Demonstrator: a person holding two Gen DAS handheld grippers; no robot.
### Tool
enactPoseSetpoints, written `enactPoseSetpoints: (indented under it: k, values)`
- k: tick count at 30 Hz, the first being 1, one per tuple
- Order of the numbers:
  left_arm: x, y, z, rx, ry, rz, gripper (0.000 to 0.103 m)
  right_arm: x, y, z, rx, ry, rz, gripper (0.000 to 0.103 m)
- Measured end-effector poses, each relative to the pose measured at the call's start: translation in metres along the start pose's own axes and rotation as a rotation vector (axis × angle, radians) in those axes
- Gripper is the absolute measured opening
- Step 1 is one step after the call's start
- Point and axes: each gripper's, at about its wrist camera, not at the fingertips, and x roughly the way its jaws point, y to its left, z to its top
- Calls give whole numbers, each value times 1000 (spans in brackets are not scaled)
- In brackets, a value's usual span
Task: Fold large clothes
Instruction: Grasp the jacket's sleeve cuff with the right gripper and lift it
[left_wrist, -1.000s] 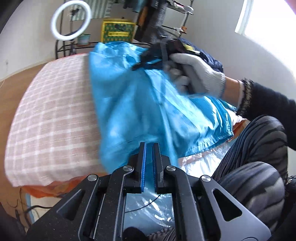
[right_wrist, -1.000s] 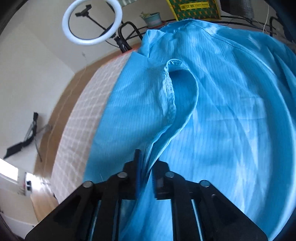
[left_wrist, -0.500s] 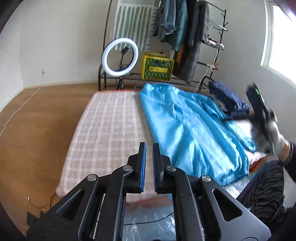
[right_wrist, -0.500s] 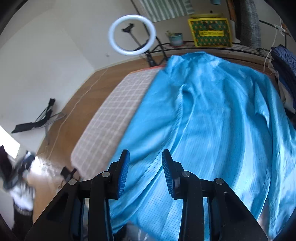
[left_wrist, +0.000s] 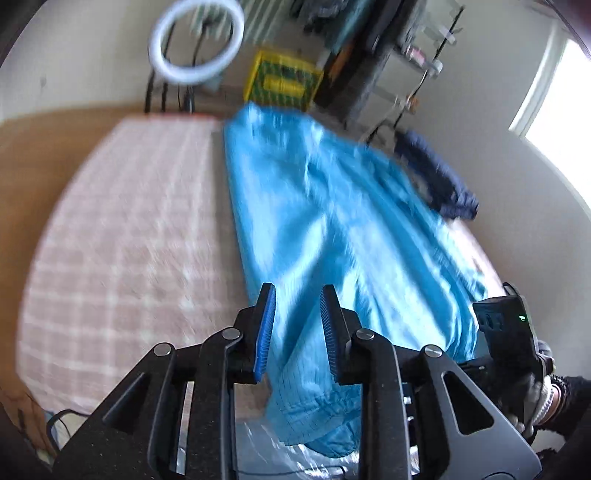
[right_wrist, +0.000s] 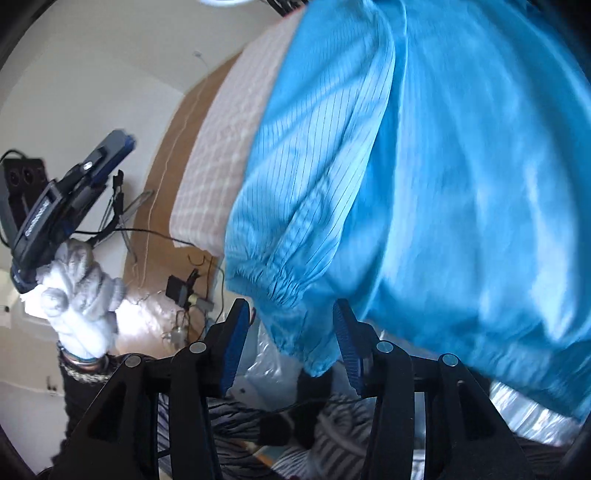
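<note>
— Both jaws?
— Just been opening: left hand-held gripper (left_wrist: 297, 317) and right hand-held gripper (right_wrist: 291, 334) stand parted, gripping nothing.
— Blue garment (left_wrist: 332, 229)?
— Spread along the checked bed (left_wrist: 129, 229), cuff (right_wrist: 280, 284) overhanging its edge

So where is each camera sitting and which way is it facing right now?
Left wrist: on the left hand-held gripper, facing along the bed over the blue garment; the other gloved hand shows at the right.
Right wrist: on the right hand-held gripper, facing the garment's gathered cuff; the left gloved hand shows at the left.
Shared: garment, bed.
</note>
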Motion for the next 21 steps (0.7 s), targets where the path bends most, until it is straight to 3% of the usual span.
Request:
enactPoseSetpoints:
  k: [2, 4, 8, 11, 17, 21]
  values:
    - [23, 2, -4, 1, 55, -17, 22, 12, 2, -1, 3, 20, -2, 53]
    - [41, 3, -7, -3, 97, -22, 12, 19, 4, -1, 9, 23, 7, 54]
    - [65, 5, -8, -4, 139, -60, 11, 23, 2, 4, 56, 14, 43, 55]
    - [82, 2, -10, 34, 179, -46, 11, 21, -3, 8, 80, 1, 46, 62]
    - [111, 0, -24, 77, 264, -9, 11, 22, -14, 21, 153, -10, 83, 63]
    - [114, -1, -28, 95, 268, 7, 11, 33, -14, 22, 163, 24, 84, 62]
